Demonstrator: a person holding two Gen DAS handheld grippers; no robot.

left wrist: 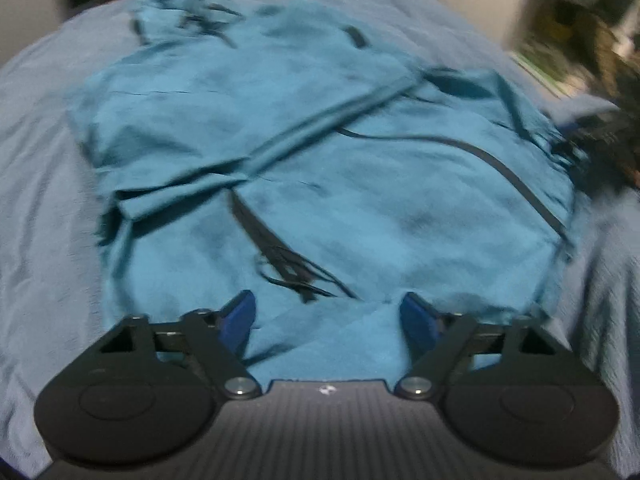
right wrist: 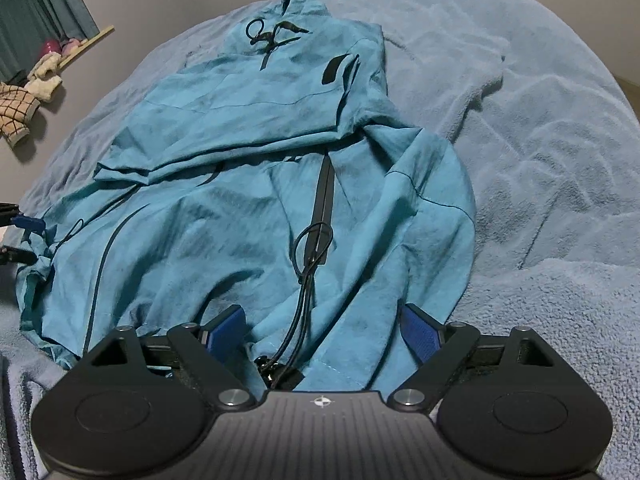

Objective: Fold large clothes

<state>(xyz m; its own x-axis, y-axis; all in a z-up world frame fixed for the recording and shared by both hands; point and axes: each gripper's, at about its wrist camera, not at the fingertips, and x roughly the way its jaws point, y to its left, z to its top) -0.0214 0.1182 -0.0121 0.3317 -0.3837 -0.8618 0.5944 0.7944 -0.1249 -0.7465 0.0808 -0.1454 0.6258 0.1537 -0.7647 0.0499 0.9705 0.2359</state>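
The teal hooded jacket (right wrist: 248,200) lies spread flat on the grey-blue fleece blanket (right wrist: 540,160), filling the middle of both views, hem nearest and hood farthest. Closest in, the right gripper (right wrist: 322,332) sits low at the bottom of its frame, blue pads (right wrist: 420,332) set wide apart with the hem cloth and a black drawcord (right wrist: 304,280) lying between them, nothing pinched. Over on the left wrist view, blurred, the left gripper (left wrist: 328,320) has its jaws parted too, a fold of teal fabric between the pads but not pressed as far as I can see. That same gripper peeks in at the left edge of the right view, at the garment's side. Moving up, the black front zip (right wrist: 325,200) runs up the centre. Above it, one sleeve (right wrist: 224,136) is folded across the chest. Farthest off, the hood (right wrist: 296,4) and its looped cords reach the top of the frame, a dark box behind. Upper left, soft toys (right wrist: 40,80) lie by a curtain.
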